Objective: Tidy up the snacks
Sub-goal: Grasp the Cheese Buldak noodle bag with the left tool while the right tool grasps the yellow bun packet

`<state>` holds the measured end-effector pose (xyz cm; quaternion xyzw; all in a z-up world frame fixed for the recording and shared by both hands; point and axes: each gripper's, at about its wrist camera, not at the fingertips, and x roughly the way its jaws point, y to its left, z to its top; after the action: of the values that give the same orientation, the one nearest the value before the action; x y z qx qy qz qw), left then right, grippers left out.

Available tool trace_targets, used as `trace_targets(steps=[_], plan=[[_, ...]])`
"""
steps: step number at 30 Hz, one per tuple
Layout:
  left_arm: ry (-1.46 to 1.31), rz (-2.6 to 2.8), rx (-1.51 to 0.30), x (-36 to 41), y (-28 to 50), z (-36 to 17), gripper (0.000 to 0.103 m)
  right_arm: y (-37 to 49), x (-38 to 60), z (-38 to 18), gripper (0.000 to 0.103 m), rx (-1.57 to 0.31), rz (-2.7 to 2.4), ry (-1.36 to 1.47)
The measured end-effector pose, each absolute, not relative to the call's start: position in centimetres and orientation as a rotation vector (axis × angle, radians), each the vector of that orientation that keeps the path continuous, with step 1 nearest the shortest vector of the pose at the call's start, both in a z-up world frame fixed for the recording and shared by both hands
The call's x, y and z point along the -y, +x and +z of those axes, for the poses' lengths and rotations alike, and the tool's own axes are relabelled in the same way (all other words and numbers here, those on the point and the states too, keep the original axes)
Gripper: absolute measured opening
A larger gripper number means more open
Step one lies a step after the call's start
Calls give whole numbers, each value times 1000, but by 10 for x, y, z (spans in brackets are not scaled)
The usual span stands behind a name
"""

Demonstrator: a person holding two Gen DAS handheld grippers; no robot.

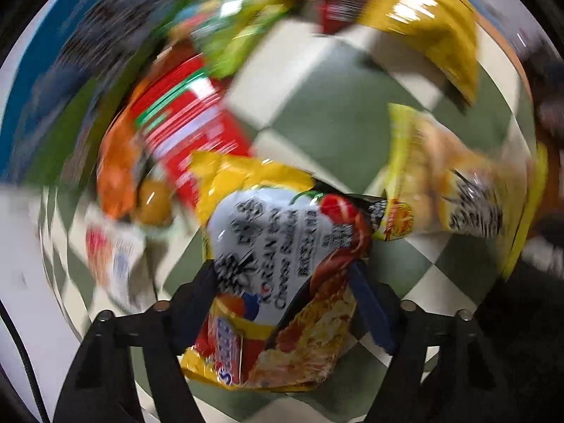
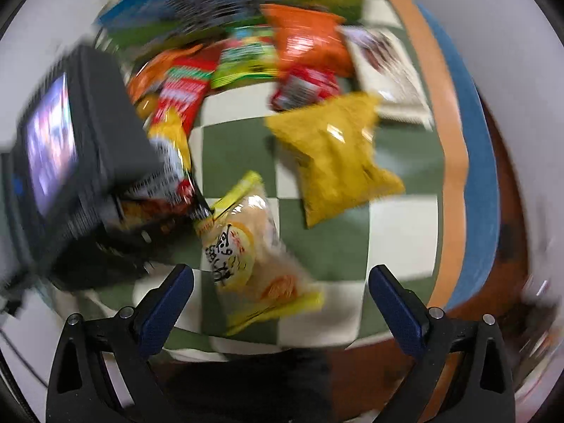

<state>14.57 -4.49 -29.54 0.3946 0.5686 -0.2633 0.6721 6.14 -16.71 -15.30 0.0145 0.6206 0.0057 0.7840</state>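
Observation:
My left gripper [image 1: 282, 268] is shut on a white, yellow and red Korean snack bag [image 1: 268, 246], which crumples between the two fingers. In the right wrist view that same bag [image 2: 169, 176] pokes out under the black body of the left gripper [image 2: 70, 162]. My right gripper [image 2: 278, 275] stands open just above a pale yellow snack bag [image 2: 246, 253], which lies flat on the cloth between the fingers, untouched. This pale bag [image 1: 451, 190] also shows at the right of the left wrist view. Both views are motion-blurred.
A green and white checked cloth [image 2: 232, 148] covers the table. A mustard bag [image 2: 335, 155], a red bag [image 2: 183, 95], a green bag [image 2: 246, 60], an orange bag [image 2: 306, 42] and a white packet [image 2: 387, 70] lie beyond. The table's rim [image 2: 454, 141] runs along the right.

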Motion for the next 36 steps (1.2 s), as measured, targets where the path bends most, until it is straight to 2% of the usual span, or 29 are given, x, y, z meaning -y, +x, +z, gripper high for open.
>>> trace_targets(steps=[6,8,9,10,13,16,17,18,22,23,26,28,36], plan=[[313,-278,-1511,-36,194,-287,72,82,125,-197,88,-1441,139,-190],[176,-221,-1541,-58,201,-286,73,90,123,-217,78,-1516,161,-100],[139,-203,-1542,-65,203,-285,73,92,125,-226,68,-1558,152,-33],[122,-195,-1541,-70,205,-282,73,94,129,-236,63,-1596,125,46],[223,-267,-1478,-69,203,-257,72,93,133,-241,57,-1605,101,154],[432,-412,-1393,-44,203,-229,72,92,131,-234,55,-1589,110,166],[529,-468,-1355,-32,198,-226,74,91,131,-232,55,-1586,109,162],[615,-515,-1328,-14,193,-228,80,89,131,-232,54,-1582,107,158],[958,-609,-1345,24,191,-277,82,80,131,-229,52,-1580,93,171],[1013,-610,-1368,27,193,-293,86,74,133,-236,52,-1577,91,175],[1040,-586,-1383,32,202,-312,87,59,147,-233,51,-1578,78,192],[921,-545,-1415,30,216,-309,83,58,150,-235,49,-1572,67,204],[105,-212,-1657,-43,264,-274,82,48,163,-224,46,-1524,53,296]])
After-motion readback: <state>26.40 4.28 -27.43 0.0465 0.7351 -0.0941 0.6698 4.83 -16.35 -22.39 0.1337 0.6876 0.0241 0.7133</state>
